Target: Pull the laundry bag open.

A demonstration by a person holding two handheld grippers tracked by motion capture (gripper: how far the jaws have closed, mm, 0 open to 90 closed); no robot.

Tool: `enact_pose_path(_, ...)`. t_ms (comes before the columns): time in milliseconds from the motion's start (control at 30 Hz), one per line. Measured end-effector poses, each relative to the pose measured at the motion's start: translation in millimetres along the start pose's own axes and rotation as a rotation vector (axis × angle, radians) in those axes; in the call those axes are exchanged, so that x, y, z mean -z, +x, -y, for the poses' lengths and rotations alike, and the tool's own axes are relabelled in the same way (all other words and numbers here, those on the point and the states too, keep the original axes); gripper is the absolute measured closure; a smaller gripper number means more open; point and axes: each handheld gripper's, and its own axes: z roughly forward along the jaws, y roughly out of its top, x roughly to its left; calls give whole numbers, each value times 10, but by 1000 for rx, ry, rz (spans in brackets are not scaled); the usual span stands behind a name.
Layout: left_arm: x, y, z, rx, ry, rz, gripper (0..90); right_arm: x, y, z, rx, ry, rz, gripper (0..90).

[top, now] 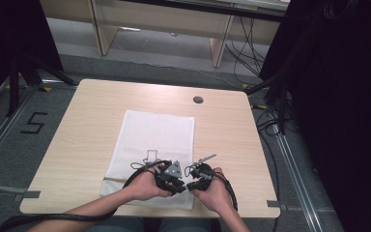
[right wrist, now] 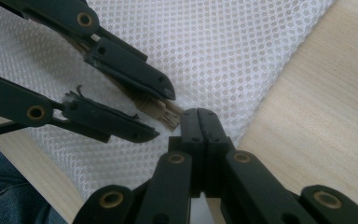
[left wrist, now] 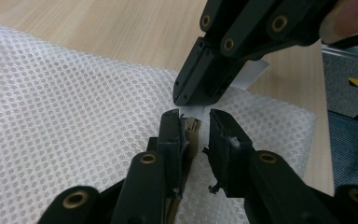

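White mesh bag (top: 155, 145) is seen lying flat on the wooden surface (top: 77, 130), reaching from the middle to the near edge, where both grippers are brought together over its near right corner. The right gripper (right wrist: 199, 122) is pressed together, and what looks like a small white tab at the bag's corner (left wrist: 193, 111), perhaps a zip pull, appears to be pinched in its tips. The left gripper (left wrist: 196, 122) is held with a narrow gap between its jaws, nothing being clamped; a tan pad (left wrist: 192, 133) is seen on the inside of one jaw, just beside the tab. Whether the bag's opening is shut or partly drawn cannot be told from these views. The bag is judged to be empty, since it lies flat with no bulge, and nothing else is set out on the surface apart from a small dark cap (top: 198, 99) near the far edge. The work is judged to be at an early stage: the corner has been taken hold of, while opening or closing the bag remains to be done.
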Motion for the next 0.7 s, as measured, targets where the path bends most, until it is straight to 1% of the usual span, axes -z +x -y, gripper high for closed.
enact_pose_path(33,-3,12,3,-6,5,-2,740,0,0,1,0,0,0,900)
enact_pose_path(67,-10,11,10,21,3,0,746,0,0,1,1,0,0,900)
enact_pose_path(100,-12,21,10,26,2,2,754,0,0,1,1,0,0,900)
enact_pose_path(133,-8,33,6,11,5,1,762,0,0,0,0,0,0,900)
enact_pose_path(233,-16,24,6,11,2,-1,784,0,0,0,1,0,-1,900)
enact_pose_path(267,-18,17,10,19,5,-3,797,-9,-13,-1,23,-14,-5,900)
enact_pose_path(300,-21,22,10,20,2,2,809,-10,-12,-2,21,-14,-4,900)
enact_pose_path(333,-17,24,7,12,5,-4,809,-10,-12,-2,21,-14,-4,900)
enact_pose_path(400,-16,24,5,28,6,-4,813,-11,-11,-3,20,-15,-2,900)
enact_pose_path(433,-16,16,5,49,7,-3,814,-11,-10,-3,19,-15,-1,900)
enact_pose_path(500,-8,22,-2,51,14,-6,815,-10,-11,-2,20,-14,-4,900)
enact_pose_path(567,-5,26,-2,61,9,7,816,-11,-11,-3,20,-16,-2,900)
enact_pose_path(600,-2,28,-3,66,9,10,816,-9,0,-4,8,-7,0,900)
enact_pose_path(700,4,31,-8,73,10,7,817,-12,-2,-11,21,-8,7,900)
